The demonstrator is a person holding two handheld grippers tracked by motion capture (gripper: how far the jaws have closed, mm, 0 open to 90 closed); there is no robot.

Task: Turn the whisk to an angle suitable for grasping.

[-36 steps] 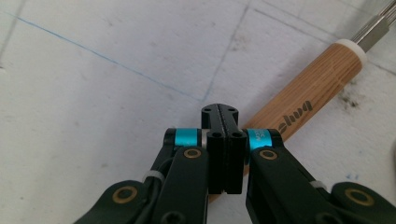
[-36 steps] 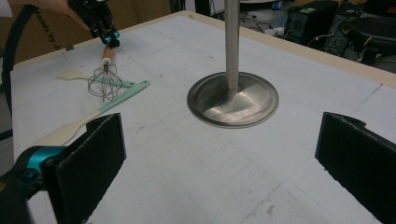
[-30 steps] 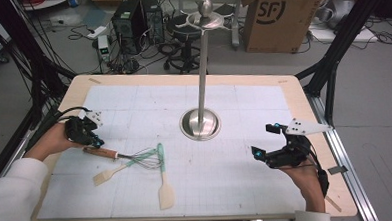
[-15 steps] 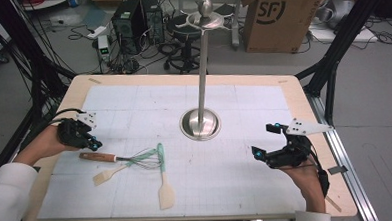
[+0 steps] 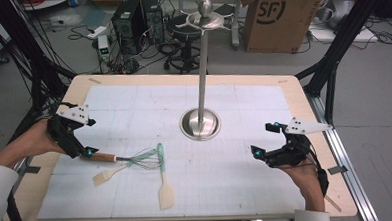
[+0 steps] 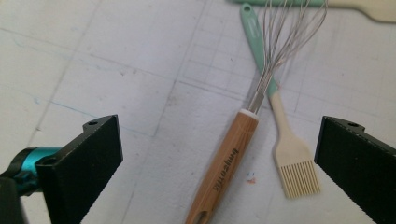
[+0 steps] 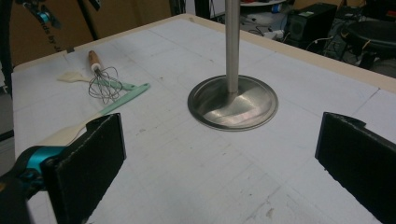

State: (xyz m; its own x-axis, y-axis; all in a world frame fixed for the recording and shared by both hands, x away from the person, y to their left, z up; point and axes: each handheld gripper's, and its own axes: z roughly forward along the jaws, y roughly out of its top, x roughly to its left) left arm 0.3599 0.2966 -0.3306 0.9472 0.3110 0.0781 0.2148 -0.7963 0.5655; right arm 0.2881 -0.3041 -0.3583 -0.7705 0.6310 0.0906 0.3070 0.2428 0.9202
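Grey floor [image 5: 373,77] behind the wooden table [image 5: 293,86], strewn with black cables [image 5: 176,46]. Two dark computer towers [image 5: 139,18] at the back beside a white power strip [image 5: 102,44] (small green light on it). Brown cardboard box [image 5: 279,17] marked SF at right. Black frame struts [image 5: 341,39] slanting at both sides.

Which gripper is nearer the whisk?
Left. The left gripper, open, hovers by the whisk handle; the right gripper is far across the table.
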